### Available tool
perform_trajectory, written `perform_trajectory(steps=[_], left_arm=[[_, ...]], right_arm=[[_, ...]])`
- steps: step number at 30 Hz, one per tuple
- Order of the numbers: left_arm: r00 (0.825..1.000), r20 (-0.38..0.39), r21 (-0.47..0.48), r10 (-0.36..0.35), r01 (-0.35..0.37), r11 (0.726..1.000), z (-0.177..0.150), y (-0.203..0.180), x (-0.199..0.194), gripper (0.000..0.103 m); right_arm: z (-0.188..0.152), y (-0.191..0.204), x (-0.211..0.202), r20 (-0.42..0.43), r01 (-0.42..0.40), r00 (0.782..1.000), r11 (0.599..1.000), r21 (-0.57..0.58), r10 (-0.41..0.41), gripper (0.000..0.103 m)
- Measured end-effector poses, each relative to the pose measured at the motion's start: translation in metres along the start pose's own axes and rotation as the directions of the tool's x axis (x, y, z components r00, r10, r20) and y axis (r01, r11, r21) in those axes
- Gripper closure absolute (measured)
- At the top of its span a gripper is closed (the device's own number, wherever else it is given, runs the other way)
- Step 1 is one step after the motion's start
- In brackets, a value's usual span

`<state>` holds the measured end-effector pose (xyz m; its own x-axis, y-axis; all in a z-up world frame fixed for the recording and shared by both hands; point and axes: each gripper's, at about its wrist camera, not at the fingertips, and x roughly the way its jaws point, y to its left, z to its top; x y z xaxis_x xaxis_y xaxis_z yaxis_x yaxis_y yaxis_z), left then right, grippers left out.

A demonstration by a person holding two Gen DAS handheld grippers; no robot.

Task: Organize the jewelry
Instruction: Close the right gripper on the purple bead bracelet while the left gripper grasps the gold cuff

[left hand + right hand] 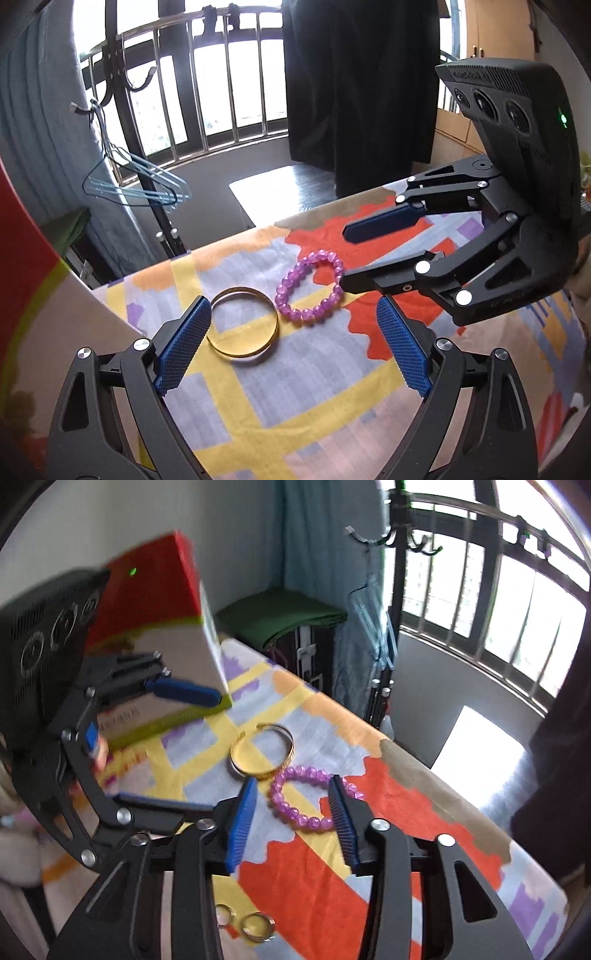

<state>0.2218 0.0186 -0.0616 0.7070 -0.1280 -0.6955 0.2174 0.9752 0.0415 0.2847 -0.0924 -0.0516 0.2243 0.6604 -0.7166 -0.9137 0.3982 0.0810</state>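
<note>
A purple bead bracelet (314, 314) and a gold bangle (274, 325) lie side by side on the patterned tablecloth (295, 387). My left gripper (293, 301) hangs wide open just above them, its left pad beside the bangle, with nothing gripped. My right gripper (293, 781) is open too, with the purple bracelet (314, 821) lying between and just ahead of its fingers; the pads do not press on it. The gold bangle (266, 773) lies beyond its left finger. Two small gold rings (255, 926) lie on the cloth under the right gripper. Each gripper also shows in the other's view: right gripper (343, 256), left gripper (219, 753).
A red, white and green box (159, 627) stands on the table's left part. The table's far edge (406, 753) drops to the floor. Beyond it stand a coat rack with blue hangers (147, 184), a balcony railing (221, 92) and a dark hanging garment (362, 92).
</note>
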Motion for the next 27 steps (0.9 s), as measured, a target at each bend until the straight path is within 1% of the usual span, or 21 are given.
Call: perform_trajectory(steps=[3, 6, 8, 11, 13, 18, 20, 22, 27], left_arm=[[1.000, -0.005, 0.001, -0.002, 0.002, 1.000, -0.004, 0.001, 0.010, 0.018], [1.000, -0.026, 0.012, -0.002, 0.002, 1.000, -0.008, 0.002, 0.021, 0.022], [0.999, -0.034, 0.021, -0.007, 0.007, 1.000, -0.010, 0.002, 0.026, 0.022], [0.999, -0.045, 0.024, -0.012, 0.013, 1.000, -0.014, 0.004, 0.031, 0.024], [0.998, -0.060, 0.028, -0.020, 0.022, 0.999, -0.017, 0.005, 0.034, 0.028], [0.997, -0.076, 0.016, -0.015, 0.016, 1.000, -0.022, 0.011, 0.042, 0.029], [0.996, -0.089, 0.019, -0.008, 0.010, 1.000, -0.025, 0.012, 0.046, 0.029], [0.994, -0.104, 0.026, -0.014, 0.016, 1.000, -0.028, 0.012, 0.051, 0.032], [0.995, -0.092, 0.028, -0.031, 0.034, 0.999, -0.031, 0.012, 0.051, 0.033]], right_arm=[[-0.002, -0.004, 0.008, -0.021, -0.019, 1.000, 1.000, -0.019, 0.019, 0.066], [-0.005, -0.006, 0.019, -0.060, -0.024, 0.998, 0.998, -0.058, 0.020, 0.068], [-0.006, -0.005, 0.022, -0.072, -0.039, 0.997, 0.996, -0.076, 0.034, 0.069], [-0.007, -0.004, 0.029, -0.089, -0.066, 0.994, 0.993, -0.100, 0.057, 0.069], [-0.009, -0.004, 0.033, -0.099, -0.107, 0.990, 0.989, -0.104, 0.097, 0.069], [-0.010, -0.002, 0.043, -0.126, -0.122, 0.987, 0.983, -0.140, 0.104, 0.069], [-0.008, -0.002, 0.045, -0.128, -0.125, 0.986, 0.982, -0.144, 0.107, 0.073], [-0.008, -0.002, 0.047, -0.137, -0.129, 0.985, 0.979, -0.154, 0.108, 0.085], [-0.010, 0.007, 0.048, -0.148, -0.116, 0.985, 0.972, -0.206, 0.086, 0.086]])
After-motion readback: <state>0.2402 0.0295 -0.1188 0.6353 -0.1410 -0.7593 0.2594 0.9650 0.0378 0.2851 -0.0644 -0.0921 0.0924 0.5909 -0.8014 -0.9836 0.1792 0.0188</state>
